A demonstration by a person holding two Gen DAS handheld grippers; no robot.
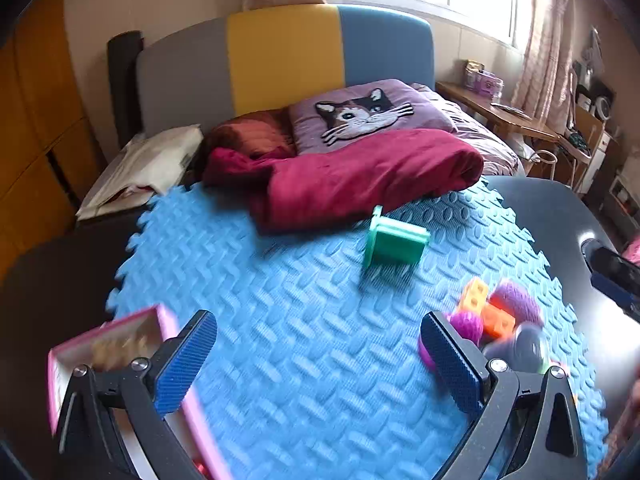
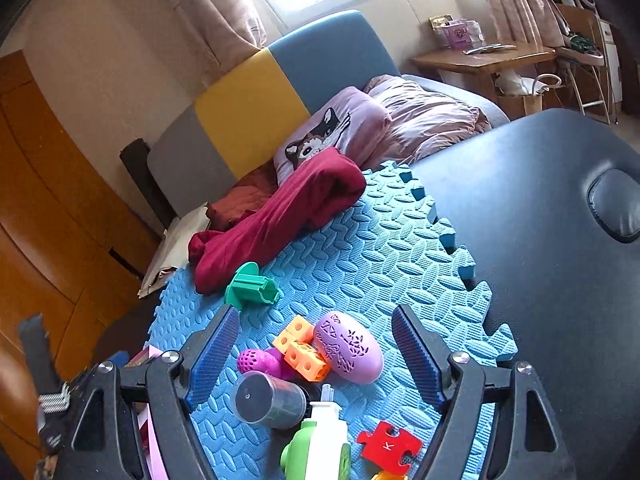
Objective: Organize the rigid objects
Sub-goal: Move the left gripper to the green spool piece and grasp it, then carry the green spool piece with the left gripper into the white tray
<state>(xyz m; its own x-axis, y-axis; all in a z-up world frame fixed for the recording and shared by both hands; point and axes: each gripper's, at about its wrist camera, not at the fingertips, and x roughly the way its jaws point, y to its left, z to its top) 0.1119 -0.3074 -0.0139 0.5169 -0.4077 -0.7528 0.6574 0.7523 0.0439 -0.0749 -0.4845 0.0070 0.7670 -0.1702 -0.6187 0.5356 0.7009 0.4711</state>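
the left gripper (image 1: pixel 318 340) gapes wide over bare blue mat (image 1: pixel 280 300), a pink box (image 1: pixel 108 344) at its edge. the right gripper (image 2: pixel 314 338) stands open above clustered toys (image 2: pixel 316 354); the green block (image 2: pixel 252 286) lies apart.

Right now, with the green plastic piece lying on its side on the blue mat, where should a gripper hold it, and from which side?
Probably grip the green plastic piece across its blocky ribbed body, coming from above. It lies on its side on the blue mat with the round flange standing on edge at one end, so the body's two long sides lie free, clear of the red blanket.
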